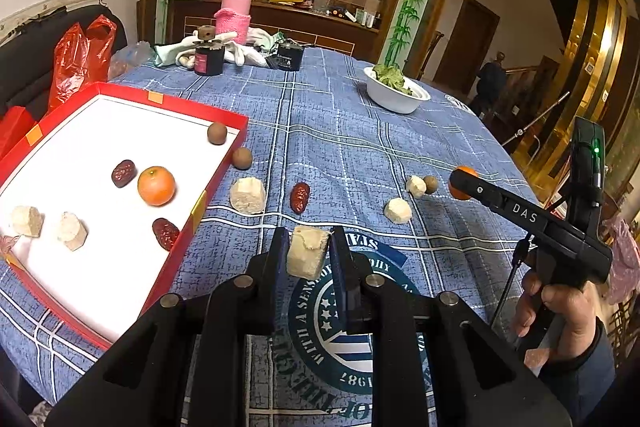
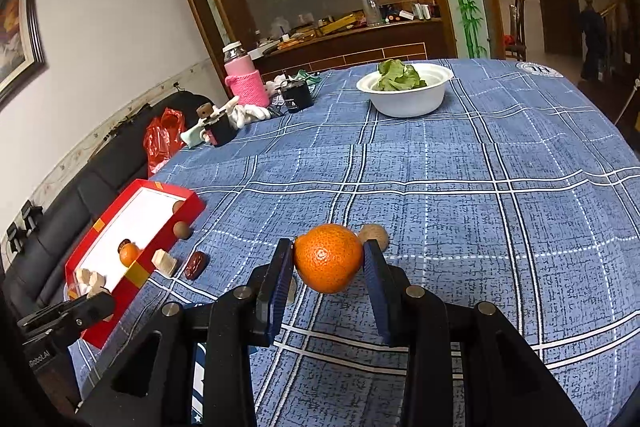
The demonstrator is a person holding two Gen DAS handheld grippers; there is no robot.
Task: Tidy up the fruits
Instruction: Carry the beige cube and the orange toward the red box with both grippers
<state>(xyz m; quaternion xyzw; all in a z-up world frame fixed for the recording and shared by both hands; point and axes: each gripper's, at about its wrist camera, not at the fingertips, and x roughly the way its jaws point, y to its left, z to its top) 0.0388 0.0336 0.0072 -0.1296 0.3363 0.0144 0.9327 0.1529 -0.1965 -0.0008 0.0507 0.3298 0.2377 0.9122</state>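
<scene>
Both wrist views low, forward — sharing red tray (image 1: 224, 115).

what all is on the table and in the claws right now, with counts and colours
shallow red cardboard box: 1, red with white floor, table's left side
round oranges: 2, orange; one in the box, one in the right claw
wrinkled red dates: 3, dark red; two in the box, one on the cloth
pale cut chunks: 6, beige; two in the box, three on the cloth, one in the left claw
small brown round fruits: 3, brown; one in the box, two on the cloth
white bowl of greens: 1, far side
pink-sleeved bottle: 1, far edge
left claw: shut on a chunk
right claw: shut on an orange
</scene>
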